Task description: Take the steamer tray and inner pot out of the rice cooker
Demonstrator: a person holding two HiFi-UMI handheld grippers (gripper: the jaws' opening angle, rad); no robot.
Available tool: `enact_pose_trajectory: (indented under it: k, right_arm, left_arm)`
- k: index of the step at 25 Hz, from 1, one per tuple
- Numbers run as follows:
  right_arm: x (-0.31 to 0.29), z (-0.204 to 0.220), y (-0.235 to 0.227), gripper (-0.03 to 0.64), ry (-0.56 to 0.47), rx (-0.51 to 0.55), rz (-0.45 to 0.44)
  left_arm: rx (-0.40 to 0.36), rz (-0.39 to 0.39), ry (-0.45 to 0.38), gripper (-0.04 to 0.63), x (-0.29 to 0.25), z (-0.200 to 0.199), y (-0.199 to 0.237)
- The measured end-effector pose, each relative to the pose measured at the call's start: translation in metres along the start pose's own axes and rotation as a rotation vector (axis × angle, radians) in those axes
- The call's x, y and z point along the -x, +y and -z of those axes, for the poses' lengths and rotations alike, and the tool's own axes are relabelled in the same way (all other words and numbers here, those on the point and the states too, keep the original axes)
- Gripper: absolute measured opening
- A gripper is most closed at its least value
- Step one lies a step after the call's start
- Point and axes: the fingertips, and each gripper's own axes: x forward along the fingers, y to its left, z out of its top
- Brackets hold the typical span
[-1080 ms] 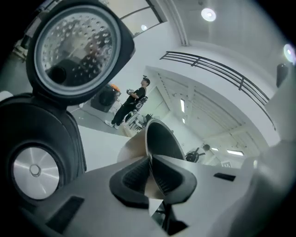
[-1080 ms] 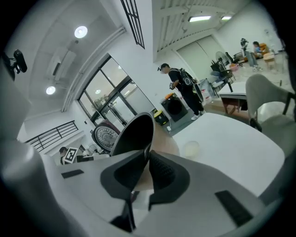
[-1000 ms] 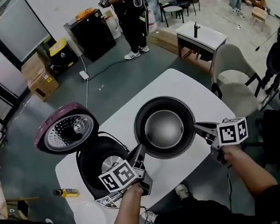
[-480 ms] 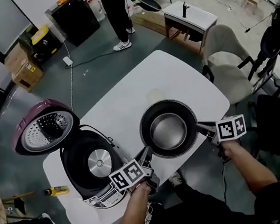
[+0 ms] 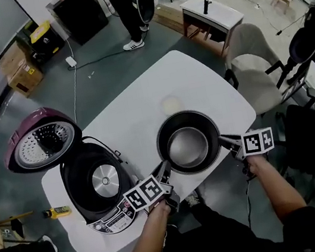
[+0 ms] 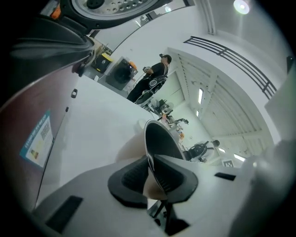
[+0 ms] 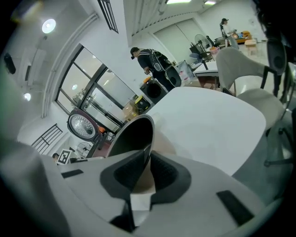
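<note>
We've got the inner pot (image 5: 188, 147) out of the rice cooker (image 5: 111, 220), just right of it over the white table (image 5: 142, 107); can't tell if it's touching down. Left hand-held gripper (image 5: 166, 169) is clamped on the pot's near-left rim and right hand-held gripper (image 5: 224, 139) on the right rim, w/ the thin rim pinched between the pads on each side. Pot's empty, bare metal inside. Cooker lid (image 5: 40, 146) stands open; the cavity holds nothing but the heating plate (image 5: 106, 181).

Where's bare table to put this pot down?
Bare white table lies beyond the inner pot, out to the far edge. The left end is filled by the rice cooker.
</note>
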Motion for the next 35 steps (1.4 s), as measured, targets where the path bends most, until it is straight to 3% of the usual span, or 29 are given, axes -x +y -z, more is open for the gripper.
enact_pose_trajectory:
  k: [2,3,5,9,13,18,22,27,35]
  right_arm:
    - [0.0,-0.004,0.003,0.061,-0.019,0.062,0.035]
    - [0.002,-0.008,0.004,0.135,-0.035,0.099,0.064]
    - [0.014,-0.023,0.007,0.175,-0.101,0.161,0.118]
    - [0.041,-0.072,0.062,0.175,-0.28,0.309,0.11]
    - [0.05,-0.103,0.154,0.175,-0.411,0.466,-0.005]
    - [0.05,-0.108,0.266,0.144,-0.507,0.697,-0.112]
    - [0.041,-0.106,0.329,0.06,-0.552,0.821,-0.166]
    - [0.022,-0.091,0.391,0.007,-0.565,0.922,-0.248]
    - [-0.027,-0.035,0.453,-0.002,-0.493,0.986,-0.352]
  left_arm:
    - [-0.056,-0.023,-0.022,0.096,0.004,-0.005,-0.003]
    - [-0.1,-0.037,-0.038,0.156,0.008,-0.009,-0.007]
    - [-0.218,-0.061,-0.091,0.222,0.021,-0.02,-0.023]
    - [-0.465,-0.074,-0.276,0.23,0.067,-0.068,-0.072]
    - [-0.604,-0.1,-0.443,0.212,0.117,-0.114,-0.099]
    - [-0.705,-0.144,-0.603,0.189,0.193,-0.146,-0.114]
    - [-0.773,-0.234,-0.695,0.134,0.248,-0.164,-0.112]
    - [-0.824,-0.367,-0.773,0.0,0.305,-0.177,-0.094]
    - [-0.814,-0.459,-0.814,0.0,0.368,-0.176,-0.048]
